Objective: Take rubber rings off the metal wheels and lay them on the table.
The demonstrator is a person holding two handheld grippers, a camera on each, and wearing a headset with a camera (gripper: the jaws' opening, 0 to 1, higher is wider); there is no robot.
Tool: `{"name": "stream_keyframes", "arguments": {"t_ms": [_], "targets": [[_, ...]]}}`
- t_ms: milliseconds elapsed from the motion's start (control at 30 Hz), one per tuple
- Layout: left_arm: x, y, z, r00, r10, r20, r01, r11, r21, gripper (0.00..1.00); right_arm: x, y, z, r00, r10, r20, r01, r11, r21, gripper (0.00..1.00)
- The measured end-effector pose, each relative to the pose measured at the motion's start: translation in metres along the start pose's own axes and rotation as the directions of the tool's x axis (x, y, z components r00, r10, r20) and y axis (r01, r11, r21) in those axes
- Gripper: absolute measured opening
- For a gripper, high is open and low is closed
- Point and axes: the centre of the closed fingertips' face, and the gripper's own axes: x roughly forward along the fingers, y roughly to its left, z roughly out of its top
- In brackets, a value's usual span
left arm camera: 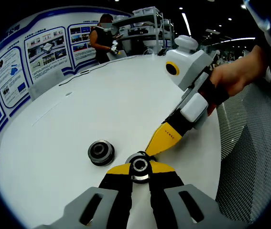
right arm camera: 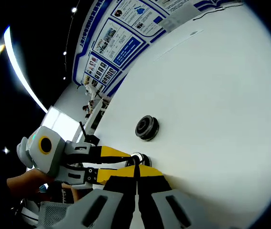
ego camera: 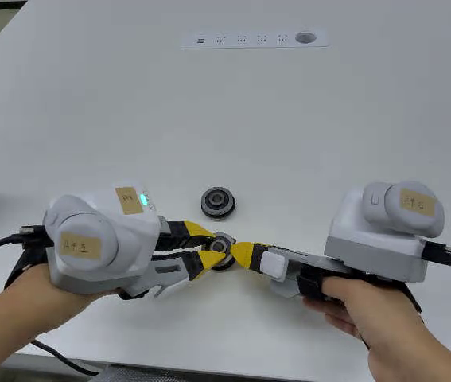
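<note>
Metal wheel [ego camera: 223,245] in left gripper [ego camera: 210,247], right gripper [ego camera: 238,253] at rim; broad table [ego camera: 289,119] around.

Lab-style workshop: broad white workbench [ego camera: 209,119], blue-trimmed wall poster boards [left arm camera: 44,52], metal equipment racks [left arm camera: 145,21].

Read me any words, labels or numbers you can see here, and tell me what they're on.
No text is legible.
Stickers on left hand-held gripper: handwriting, blurred.
Label on right hand-held gripper: blurred.
Power strip markings: too small.
Wall posters: too small.
</note>
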Motion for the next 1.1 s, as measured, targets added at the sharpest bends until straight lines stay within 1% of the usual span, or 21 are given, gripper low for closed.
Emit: {"name": "stream_keyframes", "arguments": {"t_ms": [167, 333, 500, 1100], "targets": [[0.0001, 0.0000, 0.0000, 1.0000, 0.002, -0.003, -0.002, 1.000, 0.001, 0.12, 0.0007, 0.0023, 0.0002, 0.9999, -0.014, -0.003, 0.014, 0.996, -0.085, 0.01], [0.0001, 0.0000, 0.0000, 1.0000, 0.003, -0.004, -0.003, 1.000, 0.002, 0.12, 0.0016, 0.0040, 0.0002, 0.9996, -0.024, -0.011, 0.023, 0.991, -0.135, 0.01], [0.0000, 0.0001, 0.0000, 1.0000, 0.003, -0.002, -0.003, 1.000, 0.001, 0.12, 0.0030, 0.0035, 0.0006, 0.9995, -0.028, -0.016, 0.025, 0.986, -0.162, 0.01], [-0.0005, 0.0001, 0.0001, 1.0000, 0.004, -0.003, -0.004, 1.000, 0.000, 0.12, 0.0043, 0.0074, 0.0006, 0.9996, -0.021, -0.019, 0.017, 0.977, -0.213, 0.01]]}}
